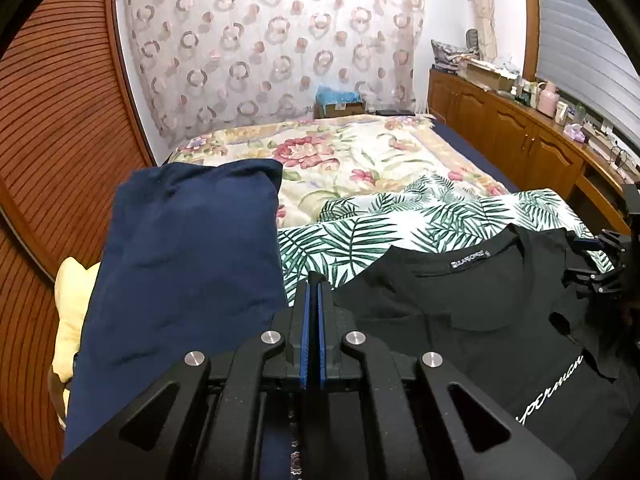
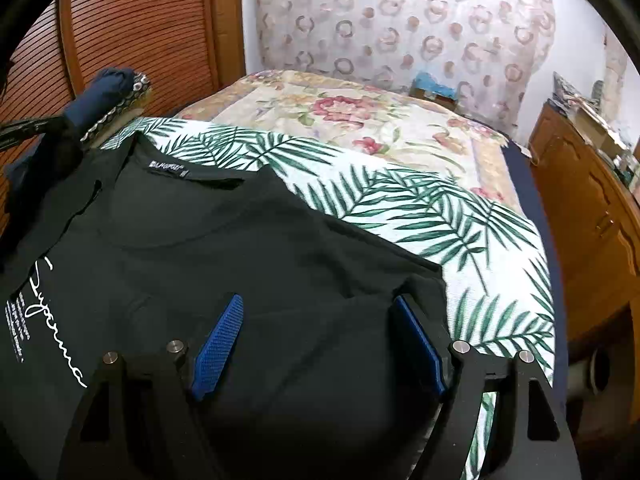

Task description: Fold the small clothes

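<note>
Black T-shirt (image 2: pixel 224 240) flat on the palm-leaf sheet (image 2: pixel 460 240), and both tools are over it.
White script down the chest, hard to read; the neck label (image 1: pixel 469 263) too blurred to make out. Left gripper (image 1: pixel 314 300) pinched together, nothing visibly caught; right gripper (image 2: pixel 320 332) spread wide above the cloth, gripping nothing. Navy pillow (image 1: pixel 184 260) alongside.

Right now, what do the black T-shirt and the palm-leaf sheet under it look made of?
Black T-shirt: looks like soft matte knit jersey, probably cotton; it creases limply, no sheen. Palm-leaf sheet: seems a printed woven cloth, matte, with a fine grainy texture.
</note>
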